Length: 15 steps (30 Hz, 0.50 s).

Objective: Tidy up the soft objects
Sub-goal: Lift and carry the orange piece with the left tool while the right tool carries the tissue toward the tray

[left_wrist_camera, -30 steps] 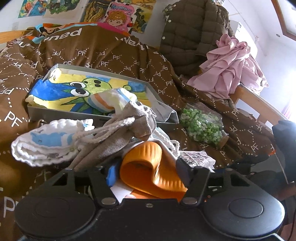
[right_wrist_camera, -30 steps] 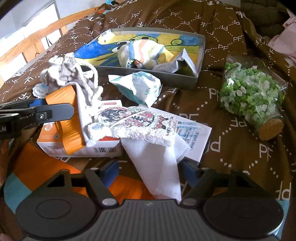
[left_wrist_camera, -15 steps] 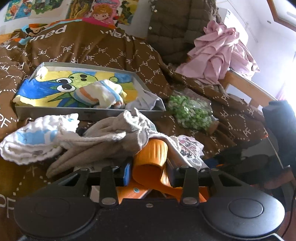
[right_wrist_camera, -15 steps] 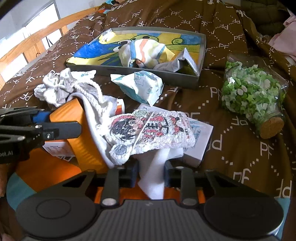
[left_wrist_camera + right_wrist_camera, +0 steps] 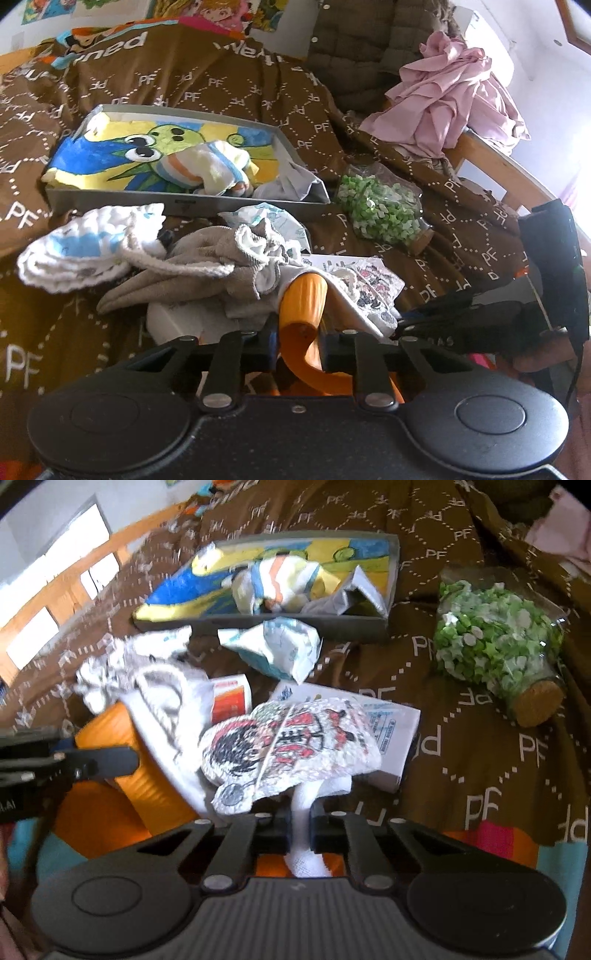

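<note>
My left gripper point(image 5: 300, 341) is shut on a ribbed orange soft piece point(image 5: 303, 301), with grey and white cloths point(image 5: 207, 266) draped over it. My right gripper point(image 5: 300, 829) is shut on a white cloth with a red and black cartoon print point(image 5: 291, 749), lifted above a white box point(image 5: 391, 731). The left gripper shows at the left of the right wrist view point(image 5: 66, 764), holding the orange piece point(image 5: 147, 775). A grey tray point(image 5: 184, 201) further back holds a frog-print towel point(image 5: 122, 155) and a striped cloth point(image 5: 207, 166).
A corked glass jar of green paper stars point(image 5: 380, 210) lies right of the tray. A crumpled printed packet point(image 5: 273, 650) lies before the tray. A pink garment point(image 5: 450, 99) hangs on the wooden bed rail point(image 5: 495, 166). Brown patterned bedding point(image 5: 229, 88) covers everything.
Both grippers have closed, the left on the orange piece and the right on the printed cloth. Both have lifted slightly; the right wrist view is motion-blurred now.
</note>
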{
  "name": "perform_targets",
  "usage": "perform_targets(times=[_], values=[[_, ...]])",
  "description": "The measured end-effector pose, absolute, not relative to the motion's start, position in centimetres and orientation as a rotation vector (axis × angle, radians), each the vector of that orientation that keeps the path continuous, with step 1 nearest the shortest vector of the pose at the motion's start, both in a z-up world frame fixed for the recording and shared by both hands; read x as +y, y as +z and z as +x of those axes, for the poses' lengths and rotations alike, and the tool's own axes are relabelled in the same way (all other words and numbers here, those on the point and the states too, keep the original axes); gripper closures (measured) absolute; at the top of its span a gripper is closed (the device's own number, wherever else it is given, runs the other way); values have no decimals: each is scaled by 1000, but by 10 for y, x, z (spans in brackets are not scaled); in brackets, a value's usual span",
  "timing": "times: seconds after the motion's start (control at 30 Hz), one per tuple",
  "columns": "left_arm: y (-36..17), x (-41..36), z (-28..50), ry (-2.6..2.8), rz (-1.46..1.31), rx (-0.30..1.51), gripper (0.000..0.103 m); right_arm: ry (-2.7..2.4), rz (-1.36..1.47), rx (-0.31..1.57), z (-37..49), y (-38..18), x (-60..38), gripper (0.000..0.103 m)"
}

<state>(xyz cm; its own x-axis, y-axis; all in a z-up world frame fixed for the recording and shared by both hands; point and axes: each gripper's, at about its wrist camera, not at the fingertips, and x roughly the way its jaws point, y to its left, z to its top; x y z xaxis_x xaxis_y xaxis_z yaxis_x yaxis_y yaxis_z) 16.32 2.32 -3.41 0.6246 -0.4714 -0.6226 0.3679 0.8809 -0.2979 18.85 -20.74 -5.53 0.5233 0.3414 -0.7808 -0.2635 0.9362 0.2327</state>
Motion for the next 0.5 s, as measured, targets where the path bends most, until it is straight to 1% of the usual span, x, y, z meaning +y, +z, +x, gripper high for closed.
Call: perform_targets(times=[0.17,0.27,0.5], values=[[-21,31,152,-456,-192,757,83,389,238,902,182,-41,-226,94],[-13,36,146,-452,-233,747,84,388,276,870,179,-35,-234,94],[3,37,128,-464,-278,727,84,352,189,745,163,-14,-235,94]])
